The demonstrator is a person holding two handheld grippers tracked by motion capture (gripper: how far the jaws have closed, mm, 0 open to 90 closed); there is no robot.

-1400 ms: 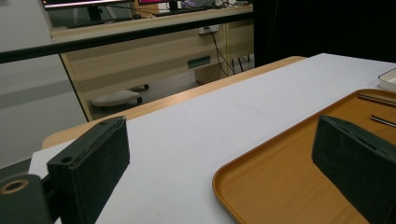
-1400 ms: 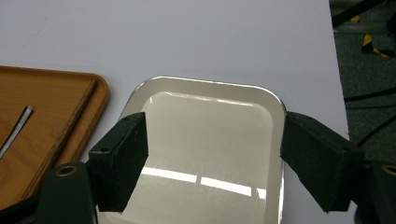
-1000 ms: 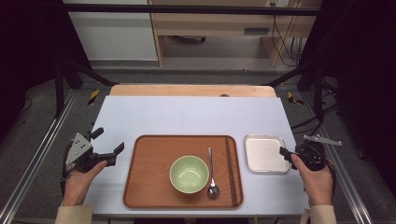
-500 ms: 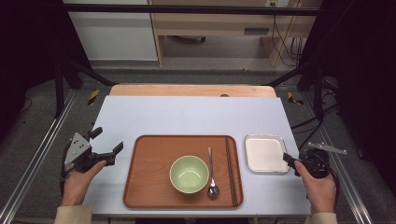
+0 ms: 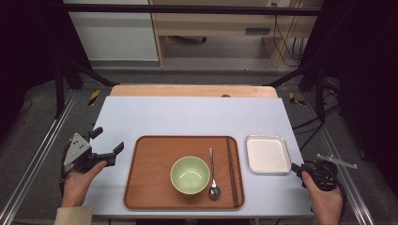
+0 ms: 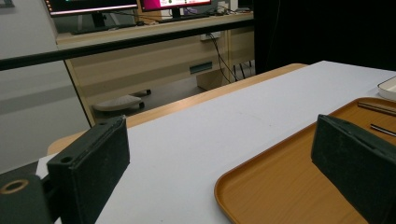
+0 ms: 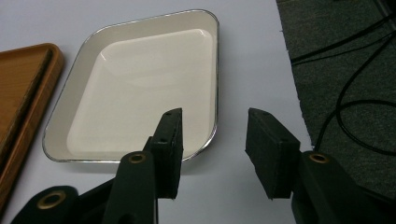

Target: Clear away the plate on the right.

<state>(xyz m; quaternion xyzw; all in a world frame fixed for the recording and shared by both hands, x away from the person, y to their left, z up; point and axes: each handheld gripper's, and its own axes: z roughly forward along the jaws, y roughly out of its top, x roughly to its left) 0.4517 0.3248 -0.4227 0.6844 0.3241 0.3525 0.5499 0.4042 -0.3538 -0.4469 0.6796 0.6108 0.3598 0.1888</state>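
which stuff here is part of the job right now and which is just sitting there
In play:
- white dish, with one jaw over its near corner
- right gripper, jaws just been closing, nothing between them

Just lying about:
- wooden tray
- green bowl
- spoon
- chopsticks
- left gripper, open, beside the tray

Pale table (image 5: 187,115) bears wooden tray (image 5: 150,187) and white dish (image 5: 266,154)

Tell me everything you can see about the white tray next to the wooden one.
The white tray is a shallow rectangular dish with rounded corners and a thin metallic-looking rim, glossy like enamel, and empty. It lies flat on the pale table, just right of the wooden tray, apart from it. The right tool hovers at its near right corner, jaws open, not gripping it.
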